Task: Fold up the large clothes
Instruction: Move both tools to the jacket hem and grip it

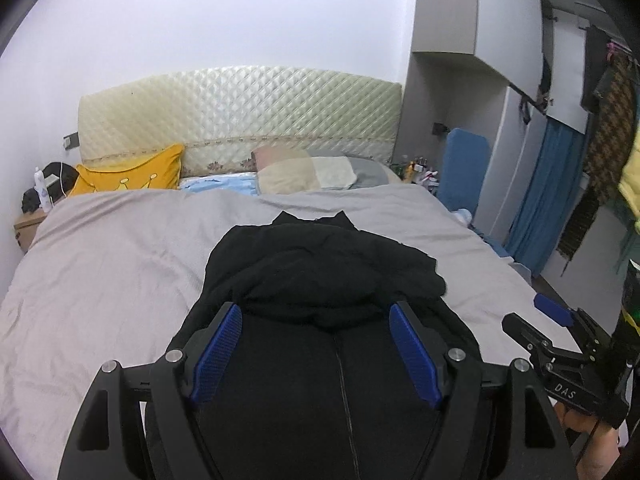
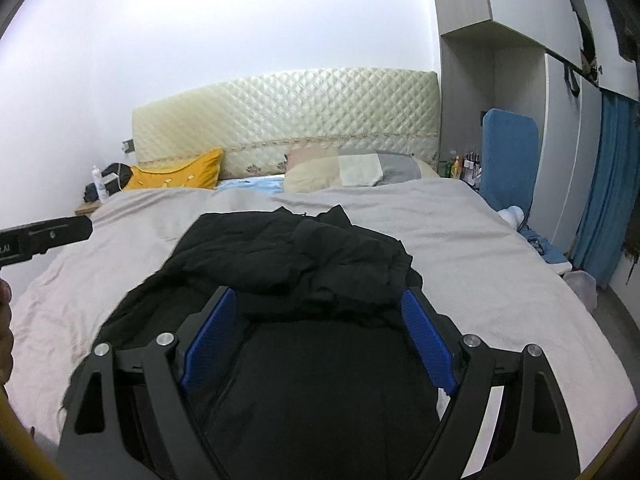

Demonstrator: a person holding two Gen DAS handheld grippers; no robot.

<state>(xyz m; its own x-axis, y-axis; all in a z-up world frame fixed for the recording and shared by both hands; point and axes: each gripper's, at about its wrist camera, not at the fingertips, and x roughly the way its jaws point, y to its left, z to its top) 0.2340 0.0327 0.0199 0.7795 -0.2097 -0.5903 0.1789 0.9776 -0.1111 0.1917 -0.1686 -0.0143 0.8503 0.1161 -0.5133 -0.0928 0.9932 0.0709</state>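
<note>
Even, cool light; fisheye bends edges; black cloth perhaps underexposed.

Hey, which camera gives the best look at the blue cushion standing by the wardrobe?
The right wrist view: the blue cushion stands clear, rounded top and both sides visible. The left wrist view shows it smaller, its lower edge cut by the bed.

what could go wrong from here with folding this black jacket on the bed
1. The bulky black padded jacket has its upper part bunched over the lower, so creases may get folded in unless it is spread first.
2. Both the left tool and right tool are open above the same middle area; they could collide or grab several layers.
3. A deep pinch could catch the grey bed cover too.
</note>
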